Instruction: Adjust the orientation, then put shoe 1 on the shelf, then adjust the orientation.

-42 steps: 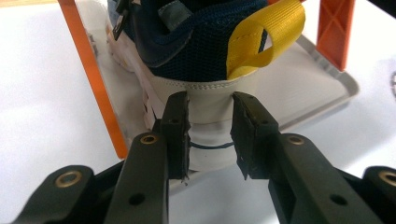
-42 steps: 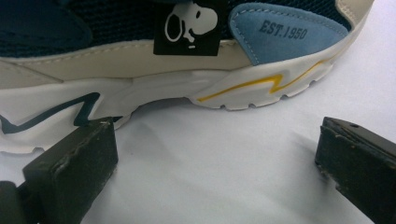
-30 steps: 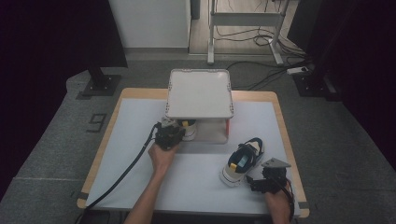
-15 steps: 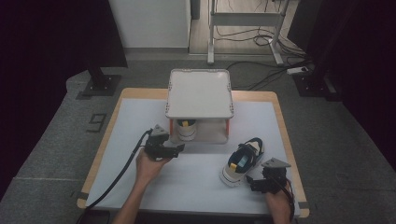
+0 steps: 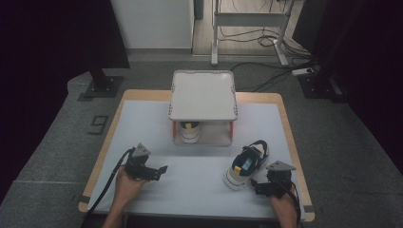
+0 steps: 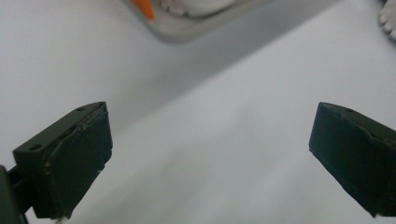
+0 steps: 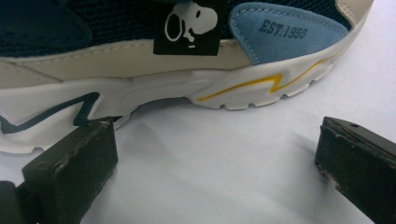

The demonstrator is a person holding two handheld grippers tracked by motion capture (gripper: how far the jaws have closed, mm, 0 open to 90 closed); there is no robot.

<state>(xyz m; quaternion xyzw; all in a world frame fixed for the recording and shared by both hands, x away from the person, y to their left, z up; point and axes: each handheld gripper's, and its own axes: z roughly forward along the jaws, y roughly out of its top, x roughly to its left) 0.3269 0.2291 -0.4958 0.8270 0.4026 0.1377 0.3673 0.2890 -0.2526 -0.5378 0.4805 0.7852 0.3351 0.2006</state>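
Observation:
A white and navy sneaker (image 5: 248, 164) with a blue tongue lies at the table's near right. In the right gripper view the sneaker (image 7: 187, 60) shows a cartoon-dog tag and a yellow zigzag on its sole. My right gripper (image 5: 254, 187) (image 7: 217, 128) stands open just short of that sole, its jaws clear of it. A second sneaker (image 5: 190, 132) stands under the white-topped shelf (image 5: 203, 95). My left gripper (image 5: 163, 170) (image 6: 212, 126) rests at the near left; its jaws have just been opening and stand wide with nothing between them.
The shelf has orange legs (image 6: 144, 7) and stands at the back middle of the white table (image 5: 199, 185), which has a wooden rim. Cables trail from both grippers over the near edge. Dark floor, stands and a metal frame (image 5: 247, 28) lie beyond.
My left gripper has pulled back from the sneaker under the shelf toward the near left, and its jaws have opened, leaving that sneaker there. The right gripper has stayed put.

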